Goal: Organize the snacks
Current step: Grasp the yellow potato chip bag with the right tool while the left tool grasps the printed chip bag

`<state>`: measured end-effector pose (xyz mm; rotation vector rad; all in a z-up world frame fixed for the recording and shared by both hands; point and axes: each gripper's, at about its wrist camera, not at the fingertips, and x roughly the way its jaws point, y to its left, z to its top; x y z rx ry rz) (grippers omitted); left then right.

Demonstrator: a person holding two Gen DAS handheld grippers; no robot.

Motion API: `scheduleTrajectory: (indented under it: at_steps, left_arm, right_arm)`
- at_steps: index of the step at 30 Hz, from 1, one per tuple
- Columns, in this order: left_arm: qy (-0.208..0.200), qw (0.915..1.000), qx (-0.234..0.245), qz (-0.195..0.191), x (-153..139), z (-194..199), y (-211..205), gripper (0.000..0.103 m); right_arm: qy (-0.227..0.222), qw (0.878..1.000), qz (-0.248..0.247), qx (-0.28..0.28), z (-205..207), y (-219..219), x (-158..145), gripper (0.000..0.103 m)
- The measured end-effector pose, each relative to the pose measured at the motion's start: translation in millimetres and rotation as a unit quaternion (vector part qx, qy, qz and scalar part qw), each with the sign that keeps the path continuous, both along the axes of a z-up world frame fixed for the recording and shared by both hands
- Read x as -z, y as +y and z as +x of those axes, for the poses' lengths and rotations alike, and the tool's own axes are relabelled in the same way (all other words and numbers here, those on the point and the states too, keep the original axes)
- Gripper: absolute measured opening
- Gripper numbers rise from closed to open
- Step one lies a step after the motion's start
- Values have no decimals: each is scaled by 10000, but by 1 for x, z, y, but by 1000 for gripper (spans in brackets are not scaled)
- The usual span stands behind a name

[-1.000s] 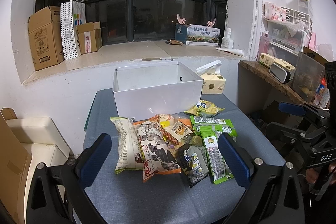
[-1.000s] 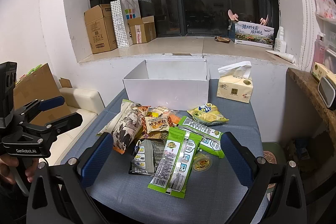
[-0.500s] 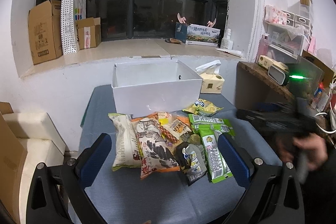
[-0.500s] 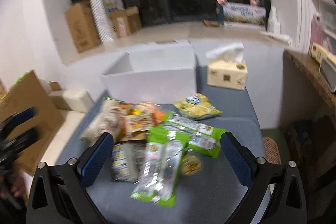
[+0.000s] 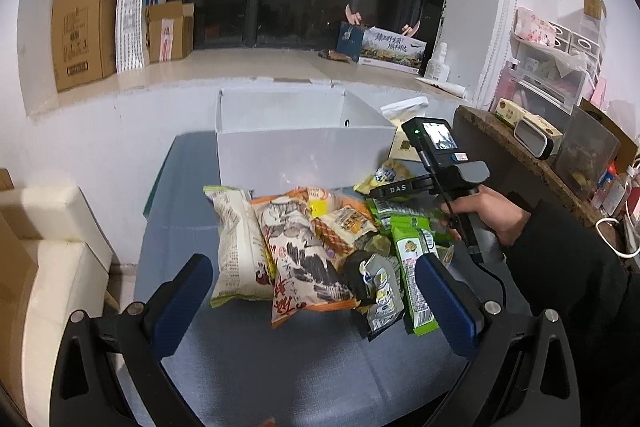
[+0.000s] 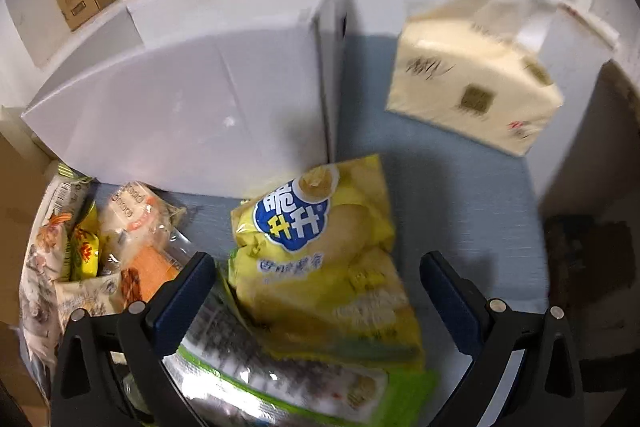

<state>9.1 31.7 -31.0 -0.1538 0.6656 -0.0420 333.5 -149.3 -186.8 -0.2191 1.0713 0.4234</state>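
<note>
A pile of snack bags (image 5: pixel 320 251) lies on the blue-grey table (image 5: pixel 248 367) in front of an open white box (image 5: pixel 304 151). My left gripper (image 5: pixel 316 301) is open and empty, held back over the table's near side. My right gripper (image 6: pixel 318 295) is open, low over a yellow chip bag (image 6: pixel 320 251) that lies between its fingers, just in front of the white box (image 6: pixel 192 99). A green packet (image 6: pixel 288 383) lies under the yellow bag's near end. In the left wrist view the right gripper's body (image 5: pixel 436 183) reaches in from the right over the green packets (image 5: pixel 412 267).
A cream tissue pack (image 6: pixel 472 83) stands right of the box. A windowsill with cardboard boxes (image 5: pixel 84 23) runs behind. A wooden shelf with clutter (image 5: pixel 540 155) is at the right. A white seat (image 5: pixel 48 267) is left of the table.
My right gripper has moved forward and down, close over the yellow chip bag by the box. My left gripper has shifted only slightly.
</note>
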Motion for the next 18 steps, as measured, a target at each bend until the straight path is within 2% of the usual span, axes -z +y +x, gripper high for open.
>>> scheduleTrajectory:
  at_steps: [1, 2, 3, 4, 5, 6, 7, 9, 13, 18]
  left_arm:
    - [58, 10000, 11, -63, 5, 2, 2, 103]
    - [114, 9999, 10, -91, 8, 4, 3, 103]
    - [152, 9998, 7, -95, 12, 6, 4, 103]
    - [185, 9998, 6, -95, 16, 8, 6, 103]
    - [231, 9997, 6, -105, 20, 11, 7, 103]
    - [263, 9996, 22, -119, 23, 13, 8, 103]
    - [283, 9995, 51, -147, 27, 17, 10, 103]
    - [352, 9991, 64, -225, 34, 27, 13, 103]
    - [594, 9979, 158, -213, 50, 61, 7, 102]
    - [1208, 9927, 31, -45, 84, 117, -5, 80]
  right_arm:
    - [156, 9998, -66, 44, 1, 1, 7, 97]
    - [226, 9997, -36, 98, 2, -1, 11, 95]
    - [147, 9998, 72, 72, -1, -4, 8, 91]
    - [206, 9993, 311, -8, -3, -6, 5, 78]
    - [252, 9978, 603, -112, -7, -10, 0, 74]
    - [192, 9974, 672, -170, -12, -13, -3, 72]
    - [108, 9976, 646, -203, -16, -15, -6, 65]
    - [-54, 9971, 718, -233, -26, -22, -16, 64]
    - [-378, 9903, 1324, -166, -50, -50, -46, 64]
    - [-852, 9719, 2194, -8, -92, -93, -89, 64]
